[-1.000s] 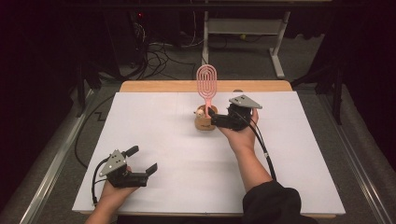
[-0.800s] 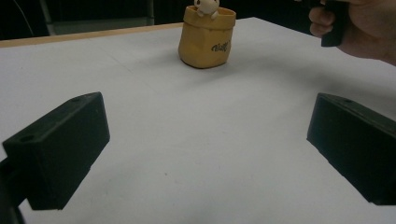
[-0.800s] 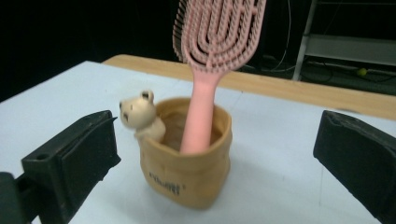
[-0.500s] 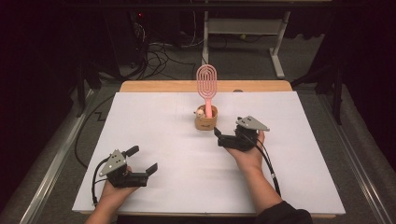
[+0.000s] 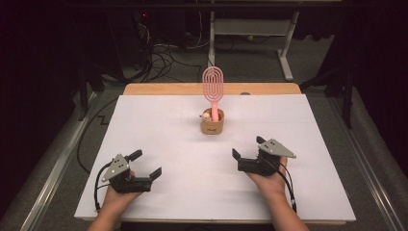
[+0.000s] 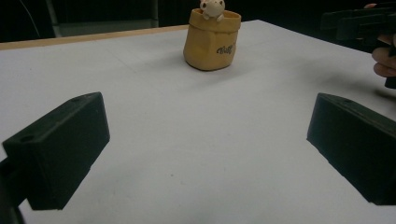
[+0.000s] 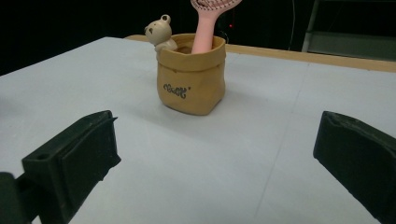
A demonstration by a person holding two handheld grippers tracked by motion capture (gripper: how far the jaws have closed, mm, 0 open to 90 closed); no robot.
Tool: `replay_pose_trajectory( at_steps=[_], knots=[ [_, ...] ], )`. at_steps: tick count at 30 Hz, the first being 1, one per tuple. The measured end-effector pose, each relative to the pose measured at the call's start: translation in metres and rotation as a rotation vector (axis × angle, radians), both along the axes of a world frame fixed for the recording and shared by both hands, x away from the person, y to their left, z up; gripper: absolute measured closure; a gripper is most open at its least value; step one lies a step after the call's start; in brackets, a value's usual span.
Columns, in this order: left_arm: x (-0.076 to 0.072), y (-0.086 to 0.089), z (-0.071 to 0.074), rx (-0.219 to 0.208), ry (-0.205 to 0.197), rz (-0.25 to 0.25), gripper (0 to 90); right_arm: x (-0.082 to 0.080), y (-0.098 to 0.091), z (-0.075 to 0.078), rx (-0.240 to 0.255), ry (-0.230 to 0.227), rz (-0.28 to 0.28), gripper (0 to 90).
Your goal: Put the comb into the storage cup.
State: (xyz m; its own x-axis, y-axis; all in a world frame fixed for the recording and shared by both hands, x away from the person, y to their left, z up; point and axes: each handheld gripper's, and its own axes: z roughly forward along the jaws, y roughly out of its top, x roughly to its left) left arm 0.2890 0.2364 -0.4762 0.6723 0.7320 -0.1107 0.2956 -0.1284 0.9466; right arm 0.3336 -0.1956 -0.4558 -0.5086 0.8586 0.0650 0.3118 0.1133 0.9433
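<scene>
Bear pot: matt tan, looked ceramic, wrinkled like a sack. Hairbrush: smooth pink plastic. Table: matt white sheet, wood edge. Jaws were matt black plastic.

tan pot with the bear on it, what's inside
A pink hairbrush stands handle-down in the tan pot, its head well above the rim. A small bear figure peeks over the edge. The handle's lower end and the pot's bottom are hidden.

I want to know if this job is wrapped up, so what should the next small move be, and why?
Probably none beyond resting both hands: the pink brush stands upright in the tan pot, handle down inside it. The right gripper sits on the table apart from the pot, jaws open and holding nothing; the left gripper likewise. Nothing looks left to place.
</scene>
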Motion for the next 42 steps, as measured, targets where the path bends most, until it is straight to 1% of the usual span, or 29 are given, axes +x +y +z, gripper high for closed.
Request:
replay_pose_trajectory(
  at_steps=[4,9,13,17,20,23,25,28,30,35,38,42],
  knots=[
    [0.0,0.0,0.0,-0.014,-0.001,0.005,0.0,-0.013,-0.015,-0.003,-0.007,-0.004,-0.002,0.3],
    [0.0,0.001,0.001,-0.009,-0.002,0.007,0.0,-0.027,-0.034,-0.004,0.003,-0.014,-0.024,0.3],
    [-0.001,0.001,0.001,-0.01,-0.002,0.008,0.0,-0.039,-0.05,-0.005,-0.007,-0.024,-0.042,0.3],
    [-0.001,0.001,0.001,-0.008,-0.001,0.008,0.0,-0.05,-0.067,-0.005,0.011,-0.03,-0.062,0.3],
    [-0.001,0.002,0.002,-0.009,-0.001,0.008,0.0,-0.059,-0.077,-0.004,0.015,-0.049,-0.075,0.3],
    [-0.002,0.003,0.002,-0.012,0.003,0.013,0.0,-0.066,-0.086,-0.005,0.017,-0.06,-0.088,0.3],
    [-0.002,0.003,0.002,-0.015,0.0,0.014,0.0,-0.069,-0.09,-0.005,0.028,-0.062,-0.094,0.3],
    [-0.002,0.003,0.002,-0.02,0.003,0.016,0.0,-0.069,-0.089,-0.004,0.038,-0.074,-0.091,0.3],
    [-0.001,0.003,0.002,-0.015,0.003,0.015,0.0,-0.067,-0.087,-0.004,0.034,-0.08,-0.083,0.2],
    [-0.002,0.003,0.002,-0.017,0.002,0.015,0.0,-0.068,-0.087,-0.003,0.046,-0.081,-0.08,0.2],
    [-0.002,0.003,0.003,-0.016,0.0,0.015,0.0,-0.068,-0.089,-0.003,0.047,-0.084,-0.085,0.2],
    [-0.002,0.004,0.003,-0.014,-0.001,0.015,0.0,-0.067,-0.088,-0.004,0.043,-0.078,-0.084,0.3]
  ],
)
